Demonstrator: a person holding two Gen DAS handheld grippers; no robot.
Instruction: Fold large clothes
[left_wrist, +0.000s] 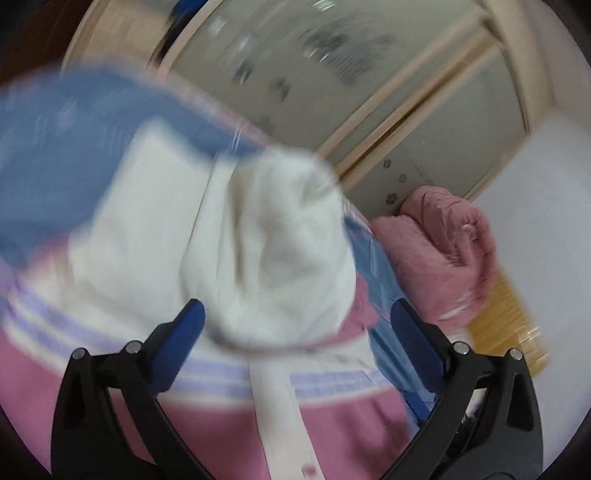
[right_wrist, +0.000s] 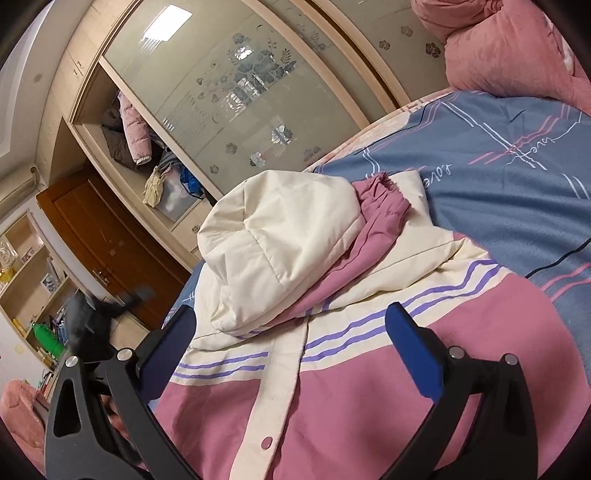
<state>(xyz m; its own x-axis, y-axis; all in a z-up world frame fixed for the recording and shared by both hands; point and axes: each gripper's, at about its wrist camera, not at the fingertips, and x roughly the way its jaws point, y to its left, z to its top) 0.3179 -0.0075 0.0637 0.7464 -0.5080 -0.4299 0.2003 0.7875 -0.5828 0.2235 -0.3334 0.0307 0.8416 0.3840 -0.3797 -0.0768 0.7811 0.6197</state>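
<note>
Jacket lay on the blue bedsheet, cream hood flopped forward; my left claw and right claw both hovered spread wide, gripping nothing.

The bed wears a blue plaid sheet (pink and white lines); a pink-and-cream hooded jacket lies on it, a pink quilt bunched beyond.
</note>
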